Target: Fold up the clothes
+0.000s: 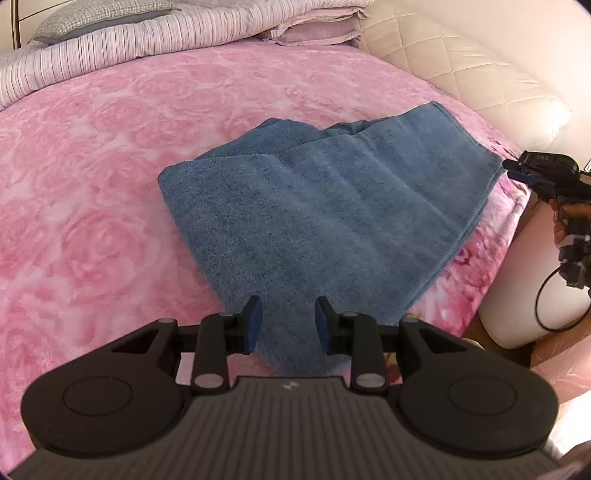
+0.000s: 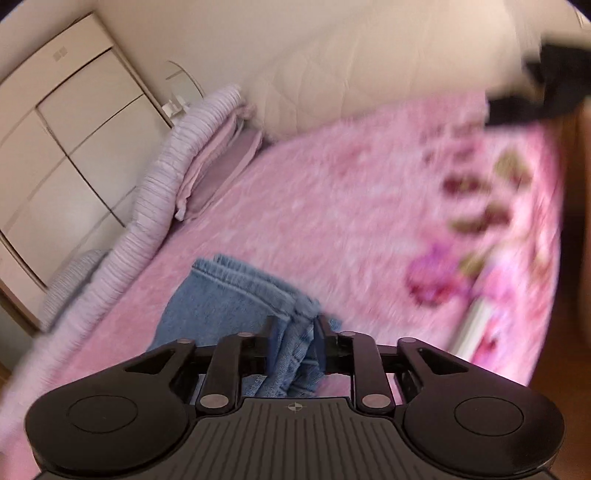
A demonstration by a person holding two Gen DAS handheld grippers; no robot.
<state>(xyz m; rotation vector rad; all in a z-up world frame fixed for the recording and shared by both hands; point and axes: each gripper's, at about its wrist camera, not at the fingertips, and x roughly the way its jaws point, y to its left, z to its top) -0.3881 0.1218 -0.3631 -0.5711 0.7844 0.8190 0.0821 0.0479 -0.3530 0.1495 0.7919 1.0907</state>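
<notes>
A blue towel [image 1: 325, 206] lies folded on the pink rose-patterned bedspread [image 1: 92, 184]. My left gripper [image 1: 290, 321] is at the towel's near corner. Its jaws stand apart with the cloth between them, and the blue pads [image 1: 255, 325] do not pinch it. At the towel's far right corner, by the bed's edge, is my right gripper [image 1: 515, 171], held in a hand. In the blurred right wrist view the towel's bunched hem [image 2: 295, 314] stands between the right gripper's [image 2: 295, 336] parted fingers, loose rather than squeezed.
A striped quilt [image 1: 110, 44] and pillows [image 1: 317, 29] are piled at the head of the bed. A cream padded bed frame [image 1: 480, 74] runs along the right. A white wardrobe [image 2: 55, 129] stands beyond the bed. A blurred dark shape [image 2: 546, 85] is at the upper right.
</notes>
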